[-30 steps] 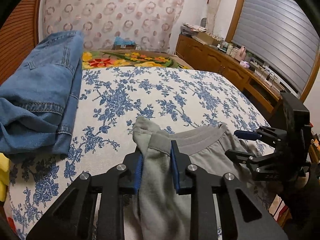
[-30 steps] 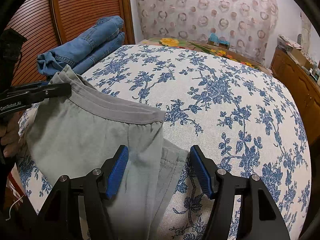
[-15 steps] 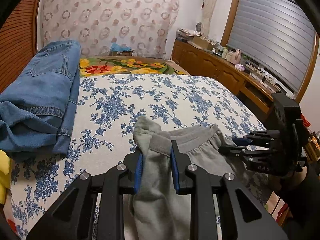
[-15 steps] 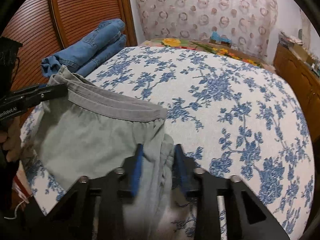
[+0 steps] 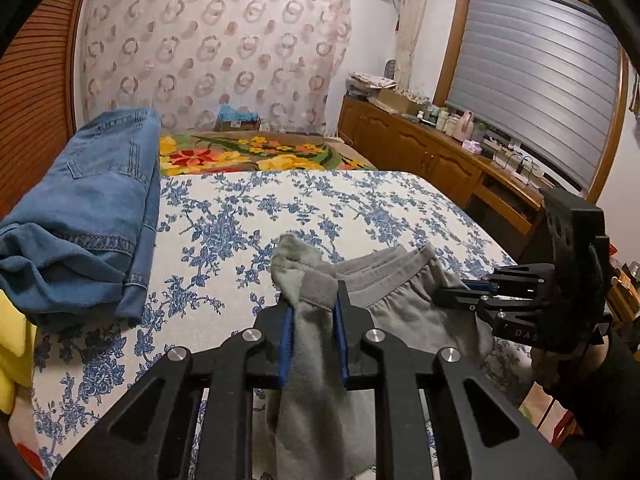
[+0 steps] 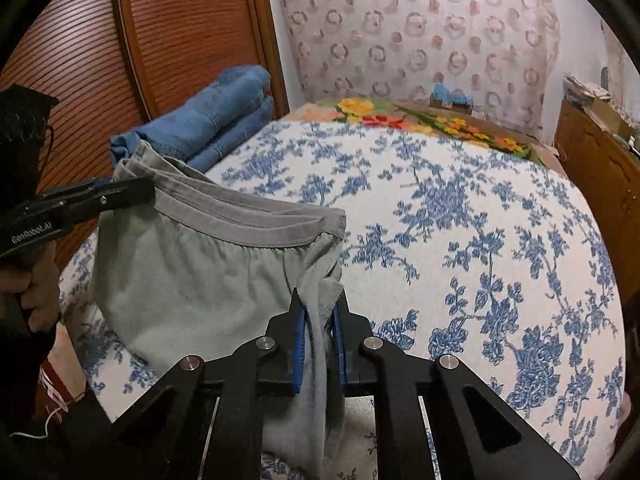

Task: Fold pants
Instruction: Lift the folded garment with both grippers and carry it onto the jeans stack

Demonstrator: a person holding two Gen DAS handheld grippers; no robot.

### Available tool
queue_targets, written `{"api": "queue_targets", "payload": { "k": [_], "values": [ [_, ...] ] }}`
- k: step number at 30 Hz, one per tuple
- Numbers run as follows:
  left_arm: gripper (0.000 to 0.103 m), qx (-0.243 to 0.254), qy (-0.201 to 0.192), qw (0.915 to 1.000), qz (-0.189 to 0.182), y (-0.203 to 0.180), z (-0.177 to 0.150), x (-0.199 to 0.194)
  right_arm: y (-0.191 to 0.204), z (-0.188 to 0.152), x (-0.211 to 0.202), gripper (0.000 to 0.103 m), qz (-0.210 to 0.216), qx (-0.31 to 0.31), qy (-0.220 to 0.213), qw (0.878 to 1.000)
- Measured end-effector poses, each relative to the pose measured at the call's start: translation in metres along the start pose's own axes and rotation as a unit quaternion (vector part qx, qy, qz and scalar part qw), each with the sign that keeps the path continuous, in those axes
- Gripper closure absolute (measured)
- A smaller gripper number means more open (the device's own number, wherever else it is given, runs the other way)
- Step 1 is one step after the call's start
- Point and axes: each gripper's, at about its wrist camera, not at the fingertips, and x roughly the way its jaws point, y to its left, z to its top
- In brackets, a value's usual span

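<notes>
Gripper jaws just closing: left gripper clamped on one waistband corner of grey pants, right gripper on the other; waistband stretched left-right above floral bedspread, legs hanging toward the cameras.

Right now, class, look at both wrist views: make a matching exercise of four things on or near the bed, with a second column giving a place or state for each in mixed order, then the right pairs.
Things:
1. grey pants
2. jeans
3. flowered blanket
4. cabinet

Places or states:
A. folded, by the slatted wooden panel
B. under the window blind
C. at the far end of the bed
D. clamped at the waistband by both grippers

Pairs: 1-D, 2-A, 3-C, 4-B
</notes>
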Motion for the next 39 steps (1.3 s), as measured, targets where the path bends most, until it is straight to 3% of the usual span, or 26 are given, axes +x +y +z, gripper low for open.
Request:
{"api": "queue_targets", "payload": {
  "k": [22,39],
  "values": [
    [0.085,0.010,-0.057,0.9983,0.004,-0.006,0.018,-0.039,0.018,0.021,-0.063,0.091,-0.009,-0.043,-0.062,0.997],
    [0.085,0.016,-0.111,0.9926,0.046,0.013,0.038,-0.088,0.041,0.065,-0.077,0.091,-0.001,-0.115,-0.104,0.988]
  ]
}}
